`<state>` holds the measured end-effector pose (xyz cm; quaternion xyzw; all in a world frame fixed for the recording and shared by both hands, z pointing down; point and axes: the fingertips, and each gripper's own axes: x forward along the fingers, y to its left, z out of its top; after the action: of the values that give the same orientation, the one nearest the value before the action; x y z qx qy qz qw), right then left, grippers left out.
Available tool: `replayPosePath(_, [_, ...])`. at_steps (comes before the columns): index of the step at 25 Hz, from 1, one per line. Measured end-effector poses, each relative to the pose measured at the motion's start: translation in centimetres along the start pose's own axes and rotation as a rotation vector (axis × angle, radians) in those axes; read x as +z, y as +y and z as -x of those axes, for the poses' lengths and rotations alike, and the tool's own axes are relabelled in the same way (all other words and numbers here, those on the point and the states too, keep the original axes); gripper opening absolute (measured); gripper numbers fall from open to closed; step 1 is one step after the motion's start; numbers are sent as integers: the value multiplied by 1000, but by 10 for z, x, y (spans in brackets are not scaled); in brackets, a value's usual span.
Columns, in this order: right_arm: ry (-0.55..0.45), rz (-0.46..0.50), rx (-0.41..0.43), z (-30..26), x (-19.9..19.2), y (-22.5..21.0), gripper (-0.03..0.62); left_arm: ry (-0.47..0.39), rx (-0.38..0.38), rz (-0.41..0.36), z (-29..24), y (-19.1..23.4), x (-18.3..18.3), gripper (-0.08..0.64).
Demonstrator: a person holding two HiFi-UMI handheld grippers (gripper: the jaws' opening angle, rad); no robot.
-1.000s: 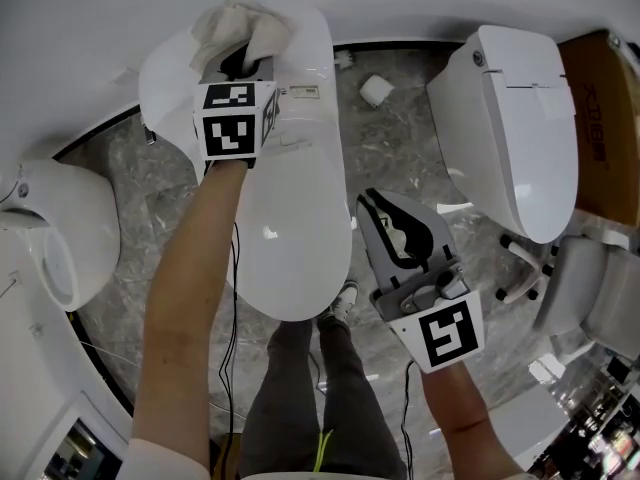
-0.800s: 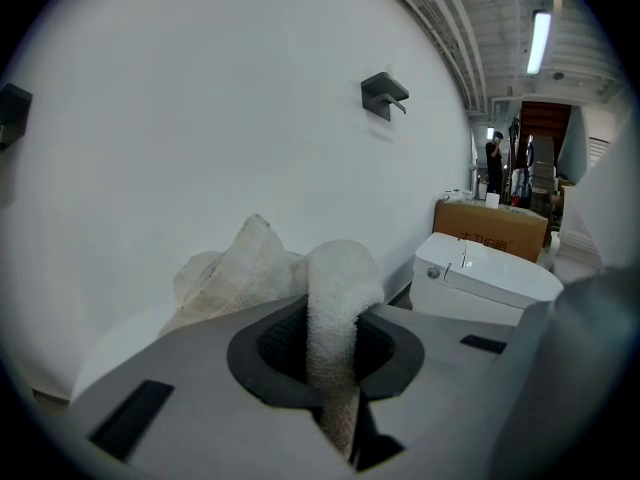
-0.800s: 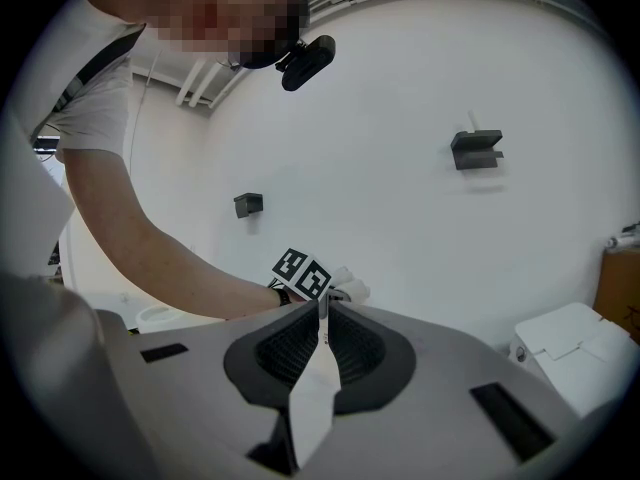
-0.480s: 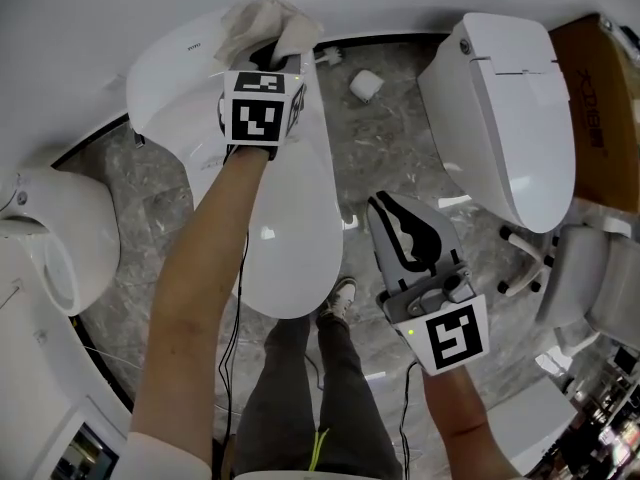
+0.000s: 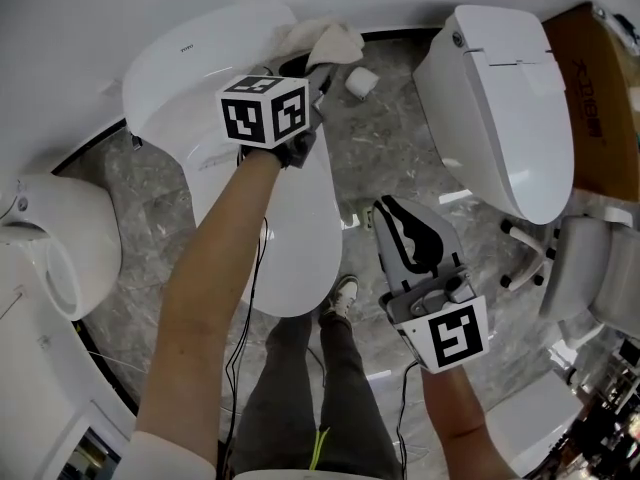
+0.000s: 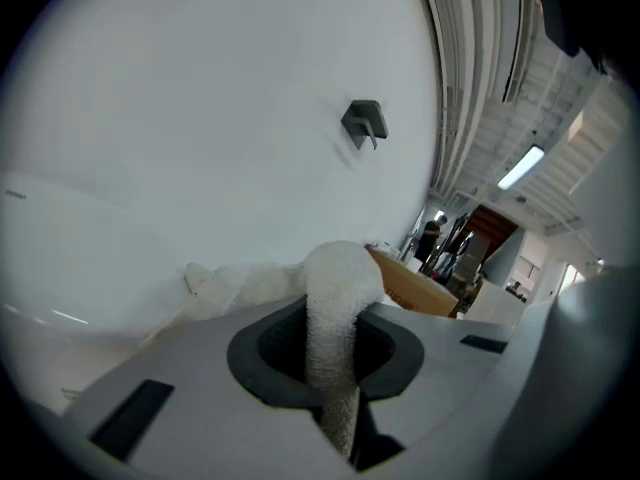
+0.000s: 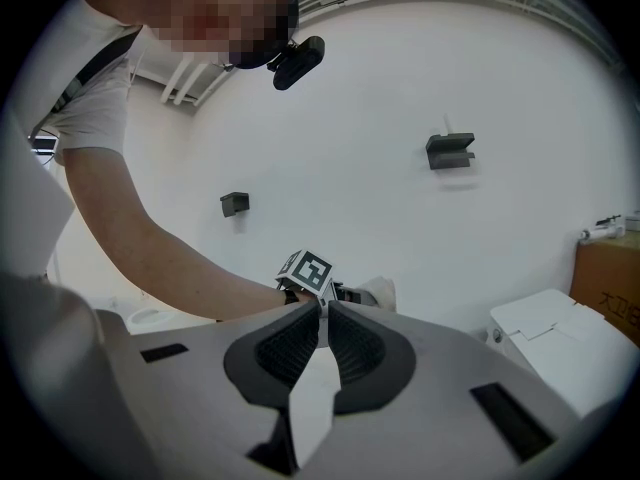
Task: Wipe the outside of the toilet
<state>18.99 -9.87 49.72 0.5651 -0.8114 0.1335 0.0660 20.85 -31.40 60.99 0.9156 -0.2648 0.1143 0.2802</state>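
Observation:
The white toilet [image 5: 283, 230] stands under me with its lid down, its tank [image 5: 190, 53] against the wall. My left gripper [image 5: 306, 66] is shut on a cream cloth [image 5: 322, 41] and holds it at the back right edge of the toilet, next to the tank. In the left gripper view the cloth [image 6: 335, 313] is pinched between the jaws and bunches out ahead of them against the white surface. My right gripper [image 5: 386, 208] hangs shut and empty over the floor, right of the toilet's bowl. From the right gripper [image 7: 325, 308] view, the left gripper's marker cube [image 7: 305, 268] and the cloth [image 7: 381, 290] show ahead.
A second white toilet [image 5: 503, 108] stands to the right, with a brown box [image 5: 605, 88] beyond it. A toilet paper roll [image 5: 360, 82] lies on the grey marble floor [image 5: 385, 153] between the toilets. Another white fixture [image 5: 55, 243] sits at left. A person's legs and shoe [image 5: 343, 295] are below.
My left gripper has carried the cloth rightwards across the back of the toilet, from over the tank to its right edge. The right gripper has hardly moved.

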Motion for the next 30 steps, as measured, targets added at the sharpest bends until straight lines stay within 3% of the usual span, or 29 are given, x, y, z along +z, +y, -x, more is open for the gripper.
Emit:
replayPosePath(7, [19, 28, 52, -3, -1, 25, 52, -151, -163, 150, 20, -31, 28, 58])
replayPosePath(14, [26, 37, 71, -4, 7, 42, 52, -293, -159, 192, 83, -35, 53, 58])
replayPosePath(23, [37, 24, 106, -8, 24, 80, 52, -468, 49, 167, 210, 0, 65, 58])
replayPosePath(30, [33, 46, 174, -25, 39, 127, 52, -578, 334, 100, 332, 46, 55, 58])
